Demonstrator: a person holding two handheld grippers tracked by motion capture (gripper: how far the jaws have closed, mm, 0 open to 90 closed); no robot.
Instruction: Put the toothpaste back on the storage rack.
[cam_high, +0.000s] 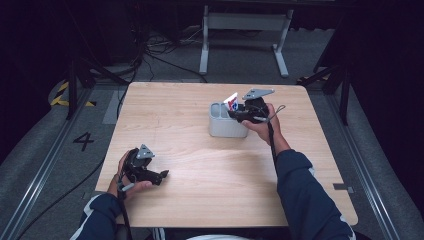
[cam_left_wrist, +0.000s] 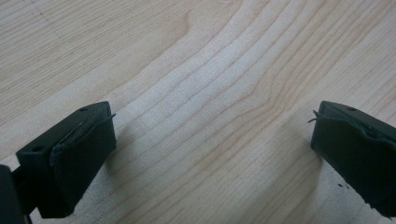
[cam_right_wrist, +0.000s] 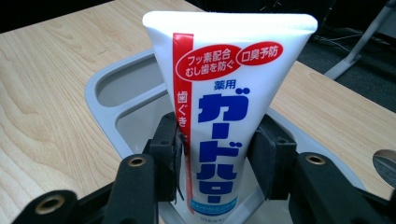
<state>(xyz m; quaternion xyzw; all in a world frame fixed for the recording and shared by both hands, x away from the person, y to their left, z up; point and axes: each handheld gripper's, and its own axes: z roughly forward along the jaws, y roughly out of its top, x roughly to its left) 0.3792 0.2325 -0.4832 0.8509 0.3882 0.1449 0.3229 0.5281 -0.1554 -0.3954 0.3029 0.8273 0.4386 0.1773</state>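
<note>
A white toothpaste tube (cam_right_wrist: 224, 107) with a red stripe and blue Japanese lettering stands crimped end up, its lower end inside a grey compartmented holder (cam_right_wrist: 105, 88). My right gripper (cam_right_wrist: 217, 156) is shut on the tube's lower half, one pad on each side. From above, the tube's (cam_high: 231, 101) white top pokes out over the holder (cam_high: 225, 122) near the middle of the table, with the right gripper (cam_high: 239, 113) at the holder's rim. Near the table's front left my left gripper (cam_high: 162, 175) lies low over bare wood, open, its jaws wide apart with nothing between them (cam_left_wrist: 210, 144).
The light wooden table (cam_high: 200, 165) ends close to the left hand at the front and left edges. Beyond the far edge a white metal stand (cam_high: 245, 30) and cables lie on the grey floor. A floor mark "4" (cam_high: 83, 140) sits left of the table.
</note>
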